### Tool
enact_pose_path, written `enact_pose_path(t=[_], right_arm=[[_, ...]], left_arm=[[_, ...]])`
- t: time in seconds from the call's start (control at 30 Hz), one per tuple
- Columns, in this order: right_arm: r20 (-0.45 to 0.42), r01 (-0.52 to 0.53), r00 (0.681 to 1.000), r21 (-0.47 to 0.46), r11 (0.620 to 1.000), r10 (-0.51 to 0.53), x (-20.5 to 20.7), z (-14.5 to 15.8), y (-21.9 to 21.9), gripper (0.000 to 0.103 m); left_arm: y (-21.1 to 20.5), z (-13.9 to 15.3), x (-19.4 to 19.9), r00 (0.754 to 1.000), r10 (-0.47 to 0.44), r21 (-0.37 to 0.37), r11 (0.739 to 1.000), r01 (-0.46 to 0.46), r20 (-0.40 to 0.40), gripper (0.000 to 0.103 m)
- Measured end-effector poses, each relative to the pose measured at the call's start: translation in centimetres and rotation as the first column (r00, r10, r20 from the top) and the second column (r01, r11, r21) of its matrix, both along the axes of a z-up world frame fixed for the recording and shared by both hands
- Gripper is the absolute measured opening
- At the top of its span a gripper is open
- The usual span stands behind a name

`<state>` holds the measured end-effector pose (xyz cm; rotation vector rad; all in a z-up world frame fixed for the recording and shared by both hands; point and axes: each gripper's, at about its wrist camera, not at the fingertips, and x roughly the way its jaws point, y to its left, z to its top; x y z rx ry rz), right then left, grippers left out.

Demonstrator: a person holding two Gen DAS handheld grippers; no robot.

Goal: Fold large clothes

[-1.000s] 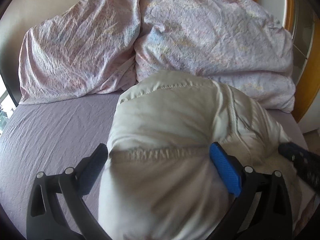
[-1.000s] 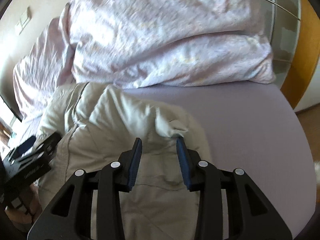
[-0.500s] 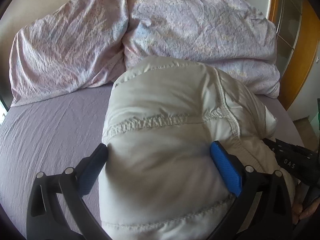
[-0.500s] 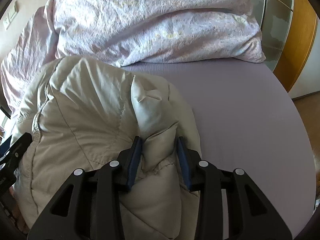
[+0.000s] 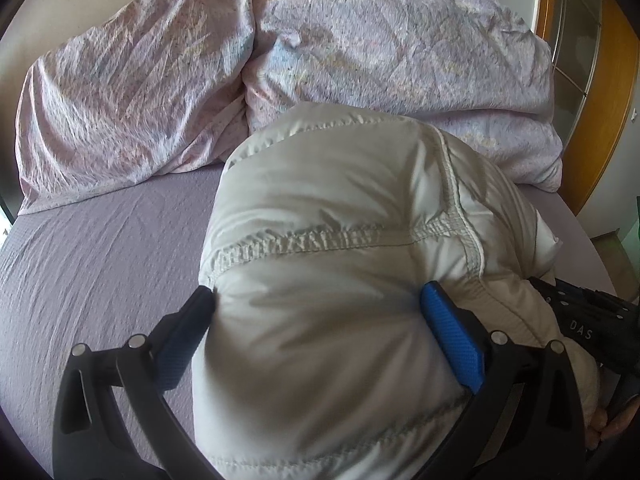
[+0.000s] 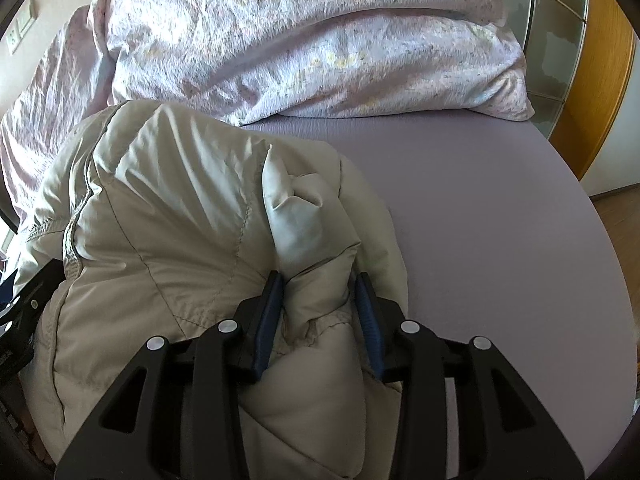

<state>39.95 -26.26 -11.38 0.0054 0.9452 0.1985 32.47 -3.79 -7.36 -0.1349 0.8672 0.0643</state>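
A bulky off-white padded jacket (image 5: 340, 208) lies bunched on the lilac bed sheet (image 5: 100, 248). My left gripper (image 5: 316, 300) has its jaws wide apart with a thick fold of the jacket filling the gap and touching both pads. My right gripper (image 6: 318, 284) is closed on a narrower bunch of the same jacket (image 6: 168, 216) near its right edge. The right gripper's body shows at the right edge of the left wrist view (image 5: 588, 324). The jacket's underside is hidden.
Two crumpled pink patterned duvets (image 5: 392, 52) are piled along the head of the bed, just behind the jacket. Bare sheet (image 6: 500, 220) lies to the right of the jacket. A wooden frame with glass panels (image 6: 592, 56) stands beyond the bed's right side.
Both grippers have pushed the jacket forward towards the duvets, and it has bunched up higher. The fold between the right jaws has grown fuller.
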Motion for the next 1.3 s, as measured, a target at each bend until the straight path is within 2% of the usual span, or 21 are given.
enact_pose_path(t=[0.93,1.03,1.17,1.3], right_arm=[[0.007,0.010,1.000,0.023,1.000,-0.010,0.0,0.0,-0.3,0.040],[0.012,0.020,1.000,0.025,0.999,-0.021,0.0,1.2,-0.5,0.040],[0.110,0.027,0.993,0.111,0.993,-0.039,-0.4,4.8,-1.2,0.040],[0.135,-0.023,0.991,0.111,0.994,0.008,0.1,6.2,0.0,0.040]], left_arm=[[0.1,-0.1,0.1,1.000,-0.010,0.006,1.000,0.011,-0.009,0.101],[0.2,-0.2,0.2,1.000,-0.010,0.005,1.000,0.010,-0.012,0.101],[0.4,-0.1,0.2,1.000,-0.007,0.000,1.000,0.007,-0.011,0.101],[0.5,-0.1,0.2,1.000,-0.006,-0.004,1.000,0.006,-0.010,0.101]])
